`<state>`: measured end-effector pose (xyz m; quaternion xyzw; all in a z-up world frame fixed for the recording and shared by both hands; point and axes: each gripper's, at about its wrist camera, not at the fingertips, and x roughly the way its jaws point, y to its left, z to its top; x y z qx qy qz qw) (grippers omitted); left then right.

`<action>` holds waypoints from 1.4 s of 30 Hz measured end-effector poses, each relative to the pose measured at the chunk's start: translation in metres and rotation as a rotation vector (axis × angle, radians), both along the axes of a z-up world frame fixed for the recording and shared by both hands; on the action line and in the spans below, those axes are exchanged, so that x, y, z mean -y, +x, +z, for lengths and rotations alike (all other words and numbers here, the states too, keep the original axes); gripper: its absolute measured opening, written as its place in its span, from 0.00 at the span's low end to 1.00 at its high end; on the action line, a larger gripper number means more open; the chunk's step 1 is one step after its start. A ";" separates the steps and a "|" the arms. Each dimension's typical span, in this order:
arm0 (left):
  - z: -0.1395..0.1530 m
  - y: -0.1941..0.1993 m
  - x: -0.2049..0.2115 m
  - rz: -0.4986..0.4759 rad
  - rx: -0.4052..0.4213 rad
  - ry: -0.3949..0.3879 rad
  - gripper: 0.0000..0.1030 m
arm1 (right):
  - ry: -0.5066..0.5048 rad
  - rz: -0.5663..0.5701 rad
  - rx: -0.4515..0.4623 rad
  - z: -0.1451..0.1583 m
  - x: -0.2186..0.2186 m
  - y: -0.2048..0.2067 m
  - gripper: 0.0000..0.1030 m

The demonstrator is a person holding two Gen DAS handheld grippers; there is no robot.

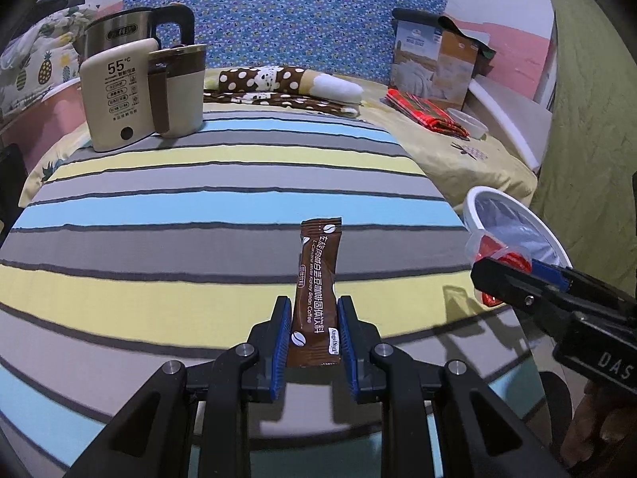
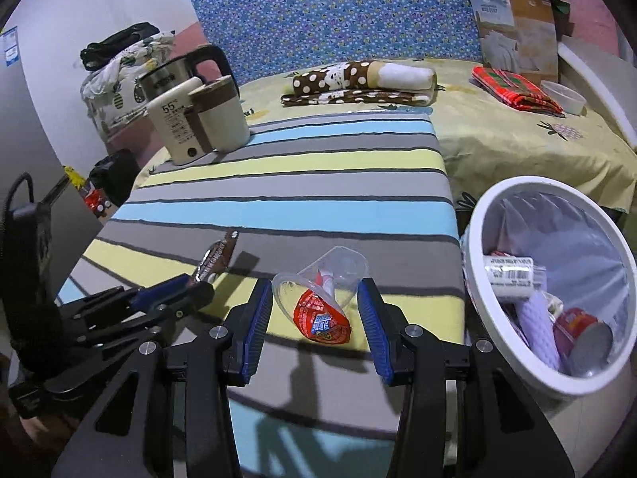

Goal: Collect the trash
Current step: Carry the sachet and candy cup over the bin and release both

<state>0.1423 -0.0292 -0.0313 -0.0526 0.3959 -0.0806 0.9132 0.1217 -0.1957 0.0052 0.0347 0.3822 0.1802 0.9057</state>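
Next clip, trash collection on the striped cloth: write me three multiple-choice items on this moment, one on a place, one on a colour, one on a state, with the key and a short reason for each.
1. Where does the white trash bin stand?
A. Off the right edge of the striped cloth
B. Behind the kettle
C. On the folded dotted blanket

2. What colour is the coffee sachet in the left gripper?
A. Green
B. Brown
C. Silver

3. What is the state of the right gripper?
A. Empty and wide open
B. Shut on a spoon
C. Closed on a clear plastic cup with a red wrapper inside

Key: 1 A, the right wrist view shows the bin just past the cloth's right edge. 2 B, the sachet is brown with white print. 3 C, the blue pads sit against both sides of the cup, which is lifted off the cloth.
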 end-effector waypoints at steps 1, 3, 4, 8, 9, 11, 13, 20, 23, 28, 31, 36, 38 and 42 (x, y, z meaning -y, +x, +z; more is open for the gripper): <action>0.001 -0.003 0.002 -0.003 0.001 0.002 0.23 | 0.001 -0.002 0.002 0.001 0.001 -0.002 0.45; 0.003 -0.006 0.002 -0.010 0.004 0.003 0.23 | 0.004 -0.005 0.003 0.001 0.003 -0.004 0.45; 0.004 -0.008 0.004 -0.013 0.007 0.004 0.23 | 0.005 -0.007 0.004 0.001 0.004 -0.006 0.45; 0.010 -0.014 0.012 -0.031 0.016 0.006 0.23 | 0.012 -0.021 0.011 0.003 0.010 -0.011 0.45; 0.011 -0.014 0.014 -0.036 0.018 0.006 0.23 | 0.014 -0.026 0.014 0.004 0.011 -0.012 0.45; 0.013 -0.015 0.019 -0.048 0.021 0.008 0.23 | 0.017 -0.035 0.022 0.005 0.015 -0.012 0.45; 0.015 -0.015 0.023 -0.058 0.025 0.009 0.23 | 0.021 -0.045 0.028 0.007 0.018 -0.014 0.45; 0.020 -0.014 0.040 -0.092 0.033 0.017 0.23 | 0.033 -0.076 0.040 0.006 0.034 -0.020 0.45; 0.023 -0.014 0.050 -0.109 0.038 0.023 0.23 | 0.040 -0.094 0.046 0.007 0.043 -0.022 0.45; 0.028 -0.011 0.067 -0.139 0.047 0.032 0.23 | 0.050 -0.135 0.059 0.009 0.064 -0.025 0.45; 0.031 -0.008 0.079 -0.158 0.052 0.038 0.23 | 0.056 -0.162 0.067 0.011 0.077 -0.026 0.45; 0.036 -0.003 0.103 -0.202 0.068 0.042 0.23 | 0.065 -0.205 0.073 0.011 0.098 -0.027 0.45; 0.038 -0.001 0.113 -0.221 0.074 0.044 0.23 | 0.067 -0.224 0.075 0.010 0.106 -0.028 0.45; 0.039 0.007 0.131 -0.255 0.074 0.030 0.23 | 0.069 -0.257 0.075 0.008 0.121 -0.029 0.45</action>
